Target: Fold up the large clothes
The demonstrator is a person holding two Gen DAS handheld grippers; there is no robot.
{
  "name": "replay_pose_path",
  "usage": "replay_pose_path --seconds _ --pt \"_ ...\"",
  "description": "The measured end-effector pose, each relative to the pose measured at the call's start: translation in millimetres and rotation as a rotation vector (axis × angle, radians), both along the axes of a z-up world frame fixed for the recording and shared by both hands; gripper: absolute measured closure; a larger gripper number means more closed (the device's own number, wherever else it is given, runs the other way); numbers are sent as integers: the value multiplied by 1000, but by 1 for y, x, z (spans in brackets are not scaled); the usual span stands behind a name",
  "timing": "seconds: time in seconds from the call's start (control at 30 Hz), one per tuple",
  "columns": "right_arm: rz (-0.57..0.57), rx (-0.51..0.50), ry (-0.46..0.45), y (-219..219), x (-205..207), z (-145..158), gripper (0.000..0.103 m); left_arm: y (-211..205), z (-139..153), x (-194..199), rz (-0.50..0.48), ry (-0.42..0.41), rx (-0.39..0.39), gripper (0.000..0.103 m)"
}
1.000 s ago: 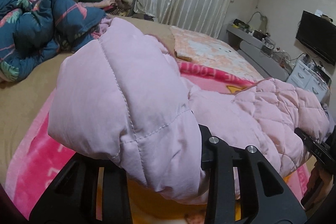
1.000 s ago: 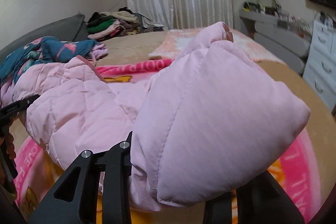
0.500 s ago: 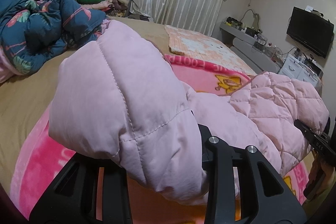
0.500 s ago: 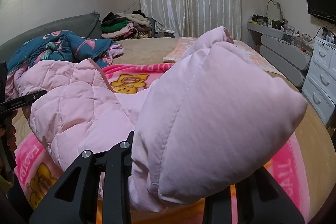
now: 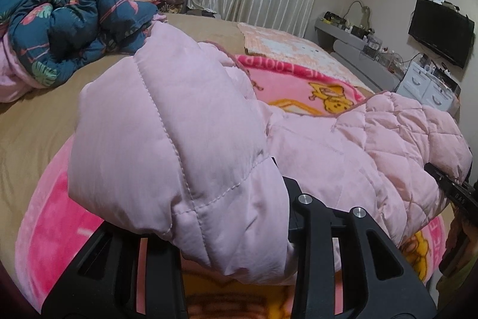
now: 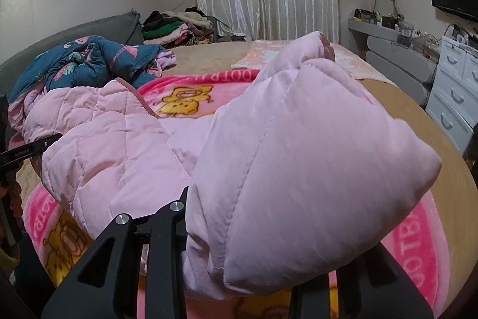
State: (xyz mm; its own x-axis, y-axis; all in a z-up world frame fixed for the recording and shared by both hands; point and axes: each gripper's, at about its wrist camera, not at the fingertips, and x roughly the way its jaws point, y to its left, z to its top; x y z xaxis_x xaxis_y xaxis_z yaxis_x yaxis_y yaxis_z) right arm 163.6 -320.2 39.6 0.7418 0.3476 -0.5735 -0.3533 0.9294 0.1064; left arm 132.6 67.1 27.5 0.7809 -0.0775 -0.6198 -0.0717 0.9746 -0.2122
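Left claw (image 5: 236, 232) and right claw (image 6: 257, 232) each clenched on the pink padded jacket (image 5: 185, 139) — lifted above the bed (image 5: 35, 121). Fold in hand, judged incomplete; laying flat remains.

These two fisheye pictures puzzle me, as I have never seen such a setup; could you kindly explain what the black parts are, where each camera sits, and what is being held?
No robot arm is here: a person carries a hand-held two-finger clamp in each hand, with a camera on each looking forward along its fingers. The black bars at the bottom of each picture are those fingers. One picture comes from the left gripper, the other from the right gripper. Each is shut on an end of the same puffy pink jacket, which hangs between them above a bright pink cartoon blanket spread on a tan bed. Each view catches the other gripper at its edge. Farther back lie a dark blue floral quilt and a pile of clothes.
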Motion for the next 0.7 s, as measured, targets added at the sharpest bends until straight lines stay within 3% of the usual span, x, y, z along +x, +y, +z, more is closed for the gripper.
replay_pose_path --seconds 0.37,0.7 --pt "-76 70 91 -13 -18 -32 68 7 -27 -17 11 44 -2 73" --pt "-196 218 221 -34 -17 -70 61 11 -41 -26 10 59 -22 70"
